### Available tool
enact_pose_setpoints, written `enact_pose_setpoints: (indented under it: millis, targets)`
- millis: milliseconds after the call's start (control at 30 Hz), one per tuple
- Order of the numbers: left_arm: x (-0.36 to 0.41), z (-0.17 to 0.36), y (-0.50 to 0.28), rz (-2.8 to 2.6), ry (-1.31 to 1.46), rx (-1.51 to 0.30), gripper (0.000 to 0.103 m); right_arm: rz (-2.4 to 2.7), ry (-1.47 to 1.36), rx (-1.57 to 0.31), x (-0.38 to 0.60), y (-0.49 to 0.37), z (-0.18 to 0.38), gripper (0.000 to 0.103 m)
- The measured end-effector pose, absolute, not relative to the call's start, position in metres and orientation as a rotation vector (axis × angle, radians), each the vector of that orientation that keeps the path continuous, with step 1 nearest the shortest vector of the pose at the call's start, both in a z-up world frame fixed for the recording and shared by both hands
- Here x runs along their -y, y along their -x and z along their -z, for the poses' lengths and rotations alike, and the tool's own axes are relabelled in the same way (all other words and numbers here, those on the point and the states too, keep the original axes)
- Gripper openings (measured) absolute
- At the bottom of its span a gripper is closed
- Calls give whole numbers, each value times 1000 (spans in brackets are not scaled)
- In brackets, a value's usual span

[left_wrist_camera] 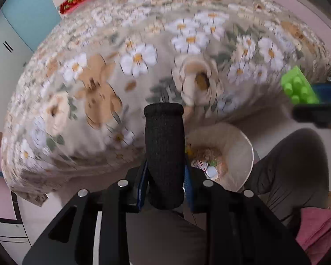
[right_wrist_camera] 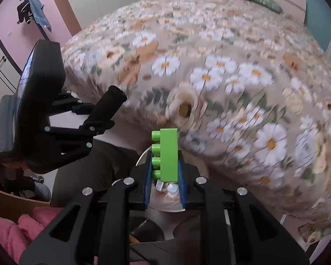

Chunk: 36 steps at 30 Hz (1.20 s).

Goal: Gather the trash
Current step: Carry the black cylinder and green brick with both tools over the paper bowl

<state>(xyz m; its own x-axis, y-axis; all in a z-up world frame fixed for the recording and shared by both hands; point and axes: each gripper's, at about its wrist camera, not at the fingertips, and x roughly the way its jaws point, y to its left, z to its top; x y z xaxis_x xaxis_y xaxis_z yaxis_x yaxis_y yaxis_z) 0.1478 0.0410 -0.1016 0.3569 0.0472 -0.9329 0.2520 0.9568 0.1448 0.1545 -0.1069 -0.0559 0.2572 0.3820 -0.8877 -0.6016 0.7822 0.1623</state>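
So, quick rundown of what each hand has right now, because the two pieces handle very differently. The right tool [right_wrist_camera: 165, 172] is clamped on a bright green plastic building brick with round studs [right_wrist_camera: 168, 154], gripped across its flat faces with the studs pointing sideways; it sticks up out of the jaws above the floral daisy-print bedspread [right_wrist_camera: 231, 77]. I'd expect that brick to be light, rigid and a bit slick, so the flat sides are the right place to hold it, not the stud row, where it could twist or pop out. The left tool [left_wrist_camera: 164, 154] is closed on a black knitted fabric tube, sock-like and rolled into a cylinder [left_wrist_camera: 164, 145], held low down with most of its length standing free. That one looks soft and squashy, light too, so it should compress in the grip and not slip, though the free end could flop or snag on a rim. Directly below both tools sits a round pale bin or bowl [left_wrist_camera: 242, 152] with some small wrappers and scraps [left_wrist_camera: 209, 167] already inside, down by the person's dark trouser legs [left_wrist_camera: 298, 165]. Both views are motion-blurred, so I can't tell exactly what's in there. My guess is both items are heading for that bin, and since nothing here is fragile a simple let-go over the opening should do.
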Motion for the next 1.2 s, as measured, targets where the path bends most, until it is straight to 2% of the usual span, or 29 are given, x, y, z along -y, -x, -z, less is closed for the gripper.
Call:
enact_pose_setpoints:
  millis: [733, 1200]
  targets:
    - [-18, 248, -160, 189, -221, -1416, 31, -622, 135, -1429, 102, -166, 241, 22]
    - [-8, 327, -175, 203, -185, -1551, 31, -545, 76, -1538, 104, -184, 320, 22]
